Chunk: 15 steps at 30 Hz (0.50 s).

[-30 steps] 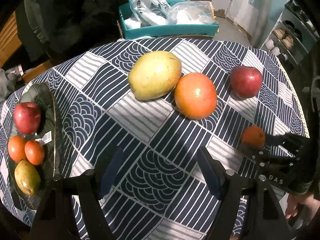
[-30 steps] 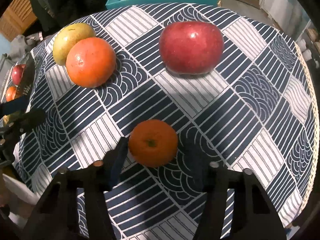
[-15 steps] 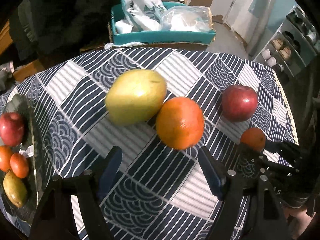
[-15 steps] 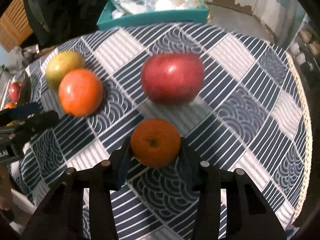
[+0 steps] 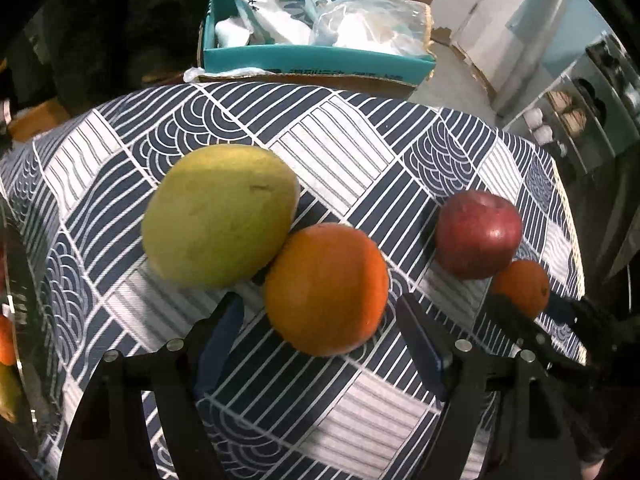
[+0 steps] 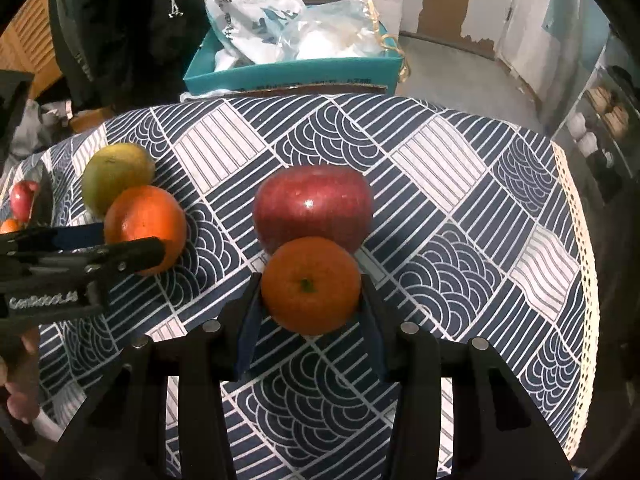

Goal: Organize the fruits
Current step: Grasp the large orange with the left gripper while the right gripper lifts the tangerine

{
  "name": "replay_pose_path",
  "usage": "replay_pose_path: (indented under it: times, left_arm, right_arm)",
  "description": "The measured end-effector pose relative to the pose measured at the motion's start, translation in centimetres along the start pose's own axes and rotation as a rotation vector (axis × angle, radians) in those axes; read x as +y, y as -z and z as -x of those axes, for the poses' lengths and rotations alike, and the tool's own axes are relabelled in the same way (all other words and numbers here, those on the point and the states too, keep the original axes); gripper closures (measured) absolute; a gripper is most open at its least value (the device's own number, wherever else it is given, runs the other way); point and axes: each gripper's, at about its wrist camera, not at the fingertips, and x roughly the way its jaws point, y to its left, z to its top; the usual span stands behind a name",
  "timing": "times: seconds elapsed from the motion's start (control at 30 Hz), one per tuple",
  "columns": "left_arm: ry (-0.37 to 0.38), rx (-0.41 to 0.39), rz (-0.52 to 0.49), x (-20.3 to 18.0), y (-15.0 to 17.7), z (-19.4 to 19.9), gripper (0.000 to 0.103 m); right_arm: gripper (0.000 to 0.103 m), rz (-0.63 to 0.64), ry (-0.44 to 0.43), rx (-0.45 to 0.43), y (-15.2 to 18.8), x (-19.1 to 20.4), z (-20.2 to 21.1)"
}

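Observation:
My right gripper (image 6: 310, 300) is shut on a small orange (image 6: 310, 284), both pads pressed to its sides, just in front of a red apple (image 6: 314, 204). To the left, a big orange (image 6: 146, 224) touches a yellow-green mango (image 6: 116, 176). In the left wrist view my left gripper (image 5: 320, 332) stands open; the big orange (image 5: 326, 288) lies just ahead between its fingertips, untouched, against the mango (image 5: 220, 216). The red apple (image 5: 478, 234) and the gripped small orange (image 5: 520, 288) are to the right. A dark glass plate (image 5: 24, 280) with fruit sits at the left edge.
A teal box (image 6: 292, 72) stuffed with plastic bags stands beyond the table's far edge. The patterned cloth ends in a lace trim (image 6: 580, 240) on the right, with shelves behind it. A hand (image 6: 20, 380) holds the left gripper at lower left.
The right jaws closed onto the small orange and raised it in front of the red apple. The left gripper moved right and lower toward the big orange; the plate slid to the frame's edge.

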Motion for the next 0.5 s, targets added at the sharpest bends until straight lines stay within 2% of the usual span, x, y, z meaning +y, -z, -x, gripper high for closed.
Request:
replay_pose_path:
  times: [0.17,0.23,0.5]
  left_arm:
    - [0.001,-0.006,-0.005,-0.44,-0.37,-0.67,0.025]
    - [0.004,-0.009,-0.003,-0.47,-0.41,-0.78,0.038]
    - [-0.010,-0.022,-0.031,-0.42,-0.14,-0.57,0.039]
  right_arm:
    - [0.058,0.011,0.007,-0.011,-0.21,-0.14,0.15]
    - [0.058,0.008,0.004,-0.014,-0.20,-0.26,0.29]
    - [0.058,0.007,-0.003,-0.017,-0.30,-0.32,0.43]
